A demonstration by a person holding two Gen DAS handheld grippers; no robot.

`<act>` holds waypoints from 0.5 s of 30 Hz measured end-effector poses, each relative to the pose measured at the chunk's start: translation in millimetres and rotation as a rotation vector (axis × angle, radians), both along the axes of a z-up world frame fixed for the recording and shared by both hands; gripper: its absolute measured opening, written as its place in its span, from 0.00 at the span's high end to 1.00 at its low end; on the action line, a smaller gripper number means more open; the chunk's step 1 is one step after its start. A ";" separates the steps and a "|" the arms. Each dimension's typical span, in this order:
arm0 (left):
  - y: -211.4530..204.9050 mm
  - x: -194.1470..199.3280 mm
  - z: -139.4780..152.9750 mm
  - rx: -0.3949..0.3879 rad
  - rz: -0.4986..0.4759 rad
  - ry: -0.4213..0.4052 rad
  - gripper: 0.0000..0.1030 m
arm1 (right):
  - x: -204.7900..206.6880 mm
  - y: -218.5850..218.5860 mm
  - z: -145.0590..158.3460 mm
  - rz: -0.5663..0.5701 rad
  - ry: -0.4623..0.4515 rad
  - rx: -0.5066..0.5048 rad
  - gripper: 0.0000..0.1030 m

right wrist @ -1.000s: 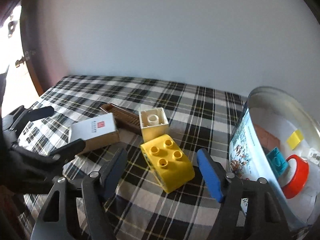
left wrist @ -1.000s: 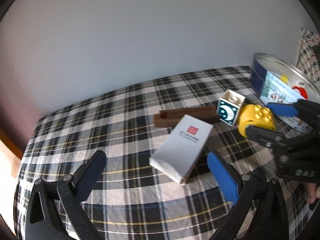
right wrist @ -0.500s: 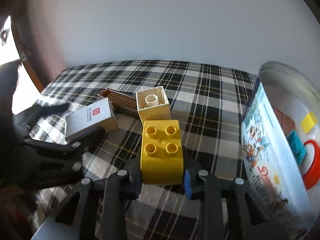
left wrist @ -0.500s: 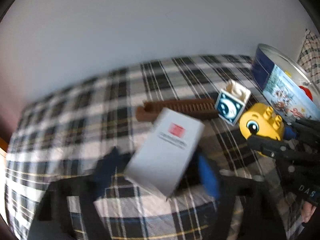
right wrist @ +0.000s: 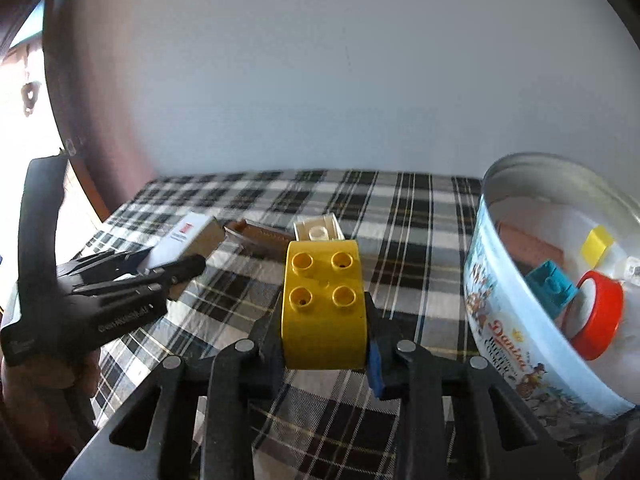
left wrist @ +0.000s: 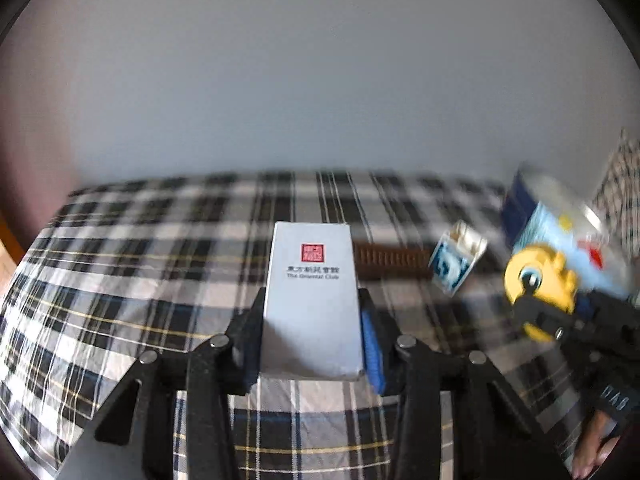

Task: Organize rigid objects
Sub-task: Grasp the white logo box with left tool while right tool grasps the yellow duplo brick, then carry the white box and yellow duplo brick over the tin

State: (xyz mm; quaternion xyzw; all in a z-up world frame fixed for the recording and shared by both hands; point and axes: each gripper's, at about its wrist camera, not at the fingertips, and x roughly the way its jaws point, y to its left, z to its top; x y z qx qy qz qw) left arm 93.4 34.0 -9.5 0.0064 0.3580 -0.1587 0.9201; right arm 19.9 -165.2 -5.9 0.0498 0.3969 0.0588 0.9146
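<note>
A white card box (left wrist: 312, 296) with a red stamp sits between the blue pads of my left gripper (left wrist: 312, 310). Its jaws are closing, and the pads press the box's two long sides, holding it above the plaid cloth. My right gripper (right wrist: 324, 320) is shut on a yellow studded brick (right wrist: 324, 308), studs up, just left of the round biscuit tin (right wrist: 492, 320). The right wrist view also shows the left gripper (right wrist: 160, 268) with the box (right wrist: 188, 236) at far left. In the blurred left wrist view the yellow brick (left wrist: 540, 284) shows an eye.
A brown ridged bar (right wrist: 260, 234) and a white cube brick (right wrist: 318, 230) lie on the plaid cloth (right wrist: 400, 240) behind the held pieces. The tin holds a red tape roll (right wrist: 600, 320), a teal brick (right wrist: 552, 292), a small yellow block (right wrist: 596, 244) and a brown piece. A pale wall stands behind.
Both grippers went from open to closed, the left around the white box, the right around the yellow brick. Both pieces have turned square to their cameras and come up off the cloth.
</note>
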 end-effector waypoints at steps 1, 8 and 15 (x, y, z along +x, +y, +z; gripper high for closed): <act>2.3 -2.1 3.2 -0.016 0.012 -0.021 0.61 | -1.0 0.0 2.0 -0.001 -0.016 -0.001 0.67; -2.1 -9.7 11.0 -0.039 0.052 -0.105 0.61 | -14.3 -1.6 20.5 0.023 -0.109 0.015 0.67; -6.2 -22.2 16.1 -0.010 0.094 -0.180 0.61 | -22.7 -0.7 34.3 0.024 -0.171 0.017 0.67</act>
